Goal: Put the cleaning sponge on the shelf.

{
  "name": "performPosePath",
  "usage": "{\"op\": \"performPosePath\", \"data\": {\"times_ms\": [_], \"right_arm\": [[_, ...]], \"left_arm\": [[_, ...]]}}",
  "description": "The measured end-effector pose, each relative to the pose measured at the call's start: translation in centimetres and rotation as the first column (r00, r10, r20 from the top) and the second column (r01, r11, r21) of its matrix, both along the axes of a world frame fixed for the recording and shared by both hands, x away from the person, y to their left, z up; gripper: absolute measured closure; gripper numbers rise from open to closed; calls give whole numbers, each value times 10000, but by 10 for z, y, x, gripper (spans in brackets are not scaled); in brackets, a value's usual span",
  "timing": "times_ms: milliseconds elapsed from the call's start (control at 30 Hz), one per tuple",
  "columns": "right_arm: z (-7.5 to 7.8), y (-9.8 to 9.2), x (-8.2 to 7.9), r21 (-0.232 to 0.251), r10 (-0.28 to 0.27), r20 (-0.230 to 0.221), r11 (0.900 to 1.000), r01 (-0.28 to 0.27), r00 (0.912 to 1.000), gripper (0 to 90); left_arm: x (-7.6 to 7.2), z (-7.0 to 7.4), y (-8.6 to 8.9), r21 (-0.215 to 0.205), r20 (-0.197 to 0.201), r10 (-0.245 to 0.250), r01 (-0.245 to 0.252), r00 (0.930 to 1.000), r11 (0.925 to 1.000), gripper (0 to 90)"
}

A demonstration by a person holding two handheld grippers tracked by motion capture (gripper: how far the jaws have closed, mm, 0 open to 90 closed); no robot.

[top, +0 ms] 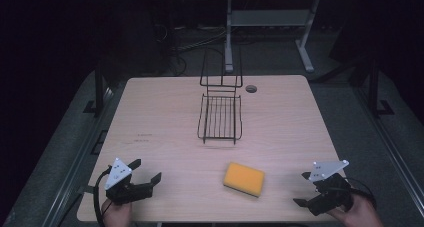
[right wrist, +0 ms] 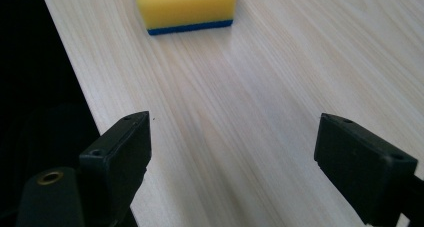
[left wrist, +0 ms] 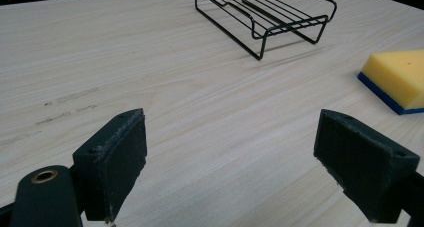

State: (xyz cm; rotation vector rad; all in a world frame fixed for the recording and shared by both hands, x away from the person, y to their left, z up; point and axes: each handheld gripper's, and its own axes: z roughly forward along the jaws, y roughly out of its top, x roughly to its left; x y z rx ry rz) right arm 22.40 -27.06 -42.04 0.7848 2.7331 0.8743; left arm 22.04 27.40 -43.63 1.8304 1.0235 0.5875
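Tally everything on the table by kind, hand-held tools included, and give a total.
Yellow rectangular foam sponge with a blue underside: 1
Black wire rack with a tall wire back: 1
Black two-jaw hand-held tools: 2, the left tool and the right tool, both open and holding nothing
Total: 4, on the pale wooden table

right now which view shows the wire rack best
The high view: the whole wire rack shows there, its flat basket and upright back frame, standing empty beyond the sponge. The left gripper view catches its near part at the top edge. The right gripper view looks toward the sponge instead.
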Motion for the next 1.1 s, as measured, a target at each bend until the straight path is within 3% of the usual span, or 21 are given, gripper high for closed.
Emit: {"op": "performPosePath", "data": {"times_ms": [533, 1100], "right_arm": [[11, 29, 12, -572, 828, -209, 9948, -839, 9963, 149], [24, 58, 24, -1100, 1539, -446, 9813, -1580, 9871, 149]], "left_arm": [[0, 0, 3, -65, 33, 17, -16, 10000, 10000, 130], [0, 1, 5, -138, 39, 38, -37, 10000, 9999, 130]]}}
